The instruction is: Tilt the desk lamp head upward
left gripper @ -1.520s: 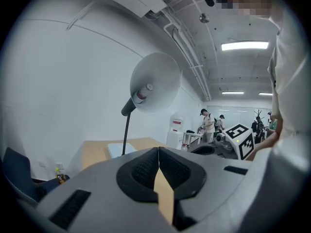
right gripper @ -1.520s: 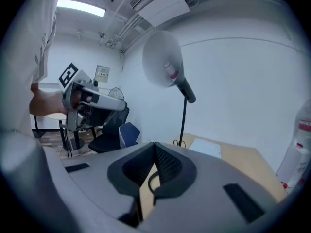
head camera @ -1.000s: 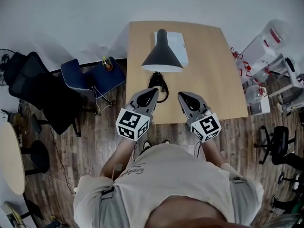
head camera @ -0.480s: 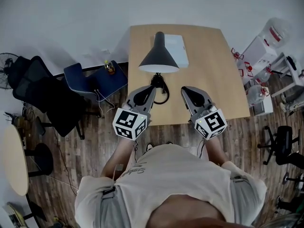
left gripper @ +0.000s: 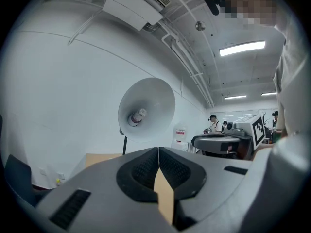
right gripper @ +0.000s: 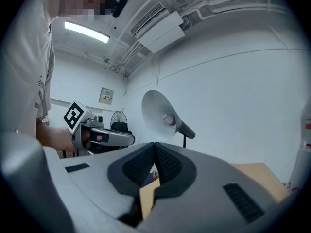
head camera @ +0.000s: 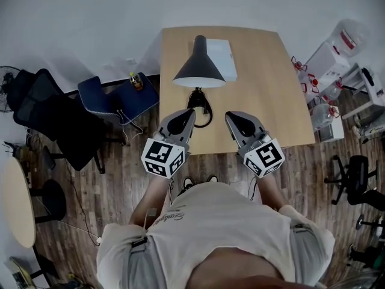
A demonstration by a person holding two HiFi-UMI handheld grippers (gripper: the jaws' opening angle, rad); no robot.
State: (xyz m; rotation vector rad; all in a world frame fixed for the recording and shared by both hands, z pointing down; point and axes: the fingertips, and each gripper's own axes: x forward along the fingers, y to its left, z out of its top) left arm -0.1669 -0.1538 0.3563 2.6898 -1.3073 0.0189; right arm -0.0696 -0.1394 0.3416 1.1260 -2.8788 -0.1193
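The desk lamp stands on the wooden desk (head camera: 264, 89), its black cone head (head camera: 199, 68) tilted down over its base and coiled cable (head camera: 199, 106). Both gripper views look up into the white inside of the lamp head (left gripper: 146, 109) (right gripper: 159, 113), where the bulb shows. My left gripper (head camera: 187, 116) hovers at the desk's near edge, just short of the base, jaws shut on nothing (left gripper: 159, 152). My right gripper (head camera: 233, 119) is beside it to the right, also shut and empty (right gripper: 154, 154). Neither touches the lamp.
A white box (head camera: 220, 57) lies on the desk behind the lamp. A blue chair (head camera: 117, 98) and black office chairs (head camera: 54, 116) stand left of the desk. Water bottles and white racks (head camera: 328, 95) crowd the right side. A round table (head camera: 15, 200) is at far left.
Both grippers stay shut near the desk's front edge. The lamp head's tilt looks the same. Only the head camera has shifted a little.
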